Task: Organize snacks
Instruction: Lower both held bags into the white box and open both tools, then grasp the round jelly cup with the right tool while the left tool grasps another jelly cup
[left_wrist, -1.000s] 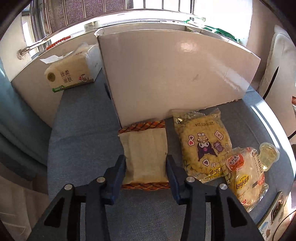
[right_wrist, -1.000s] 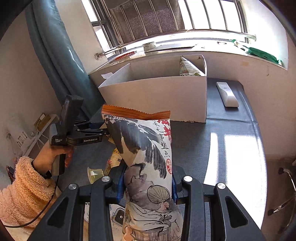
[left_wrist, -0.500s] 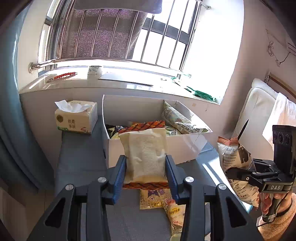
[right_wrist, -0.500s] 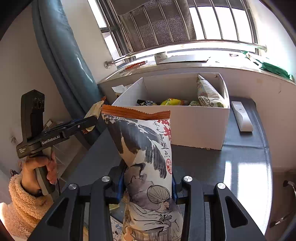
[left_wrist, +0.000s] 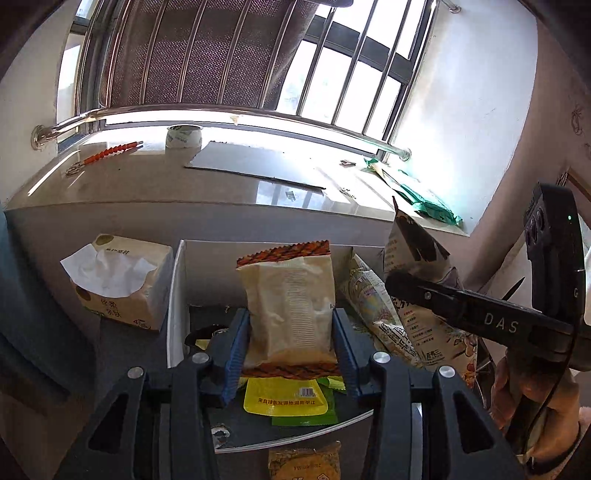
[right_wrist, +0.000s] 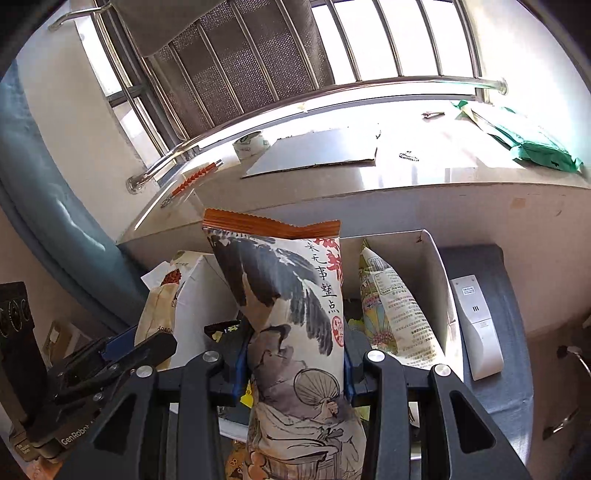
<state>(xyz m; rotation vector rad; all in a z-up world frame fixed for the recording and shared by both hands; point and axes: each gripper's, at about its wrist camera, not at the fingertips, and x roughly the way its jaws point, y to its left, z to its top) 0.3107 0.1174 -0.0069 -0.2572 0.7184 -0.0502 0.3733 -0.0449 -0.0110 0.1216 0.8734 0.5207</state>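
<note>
Left wrist view first: my left gripper (left_wrist: 290, 347) has its blue pads against both sides of a cream snack packet (left_wrist: 291, 310) with an orange-patterned seal, held upright over the white cardboard box (left_wrist: 176, 295). Its jaws have just been opening a little, yet the packet is still between them and the pads look pressed on it. Below the packet, at six o'clock, a yellow pouch (left_wrist: 286, 397) lies on the box floor over a green wrapper (left_wrist: 321, 413). At ten o'clock a tissue pack (left_wrist: 118, 280) sits just outside the box wall. At three o'clock my right gripper (left_wrist: 397, 282) comes in, carrying its bag.

From the right wrist view, that right gripper (right_wrist: 291, 365) clamps an ink-painting snack bag (right_wrist: 295, 317), upright, above the box; its jaws have also just eased slightly with the bag still between them. At two o'clock a printed snack bag (right_wrist: 395, 314) leans against the box's right wall. A white remote (right_wrist: 478, 328) lies at three o'clock on the grey surface, outside the box.
</note>
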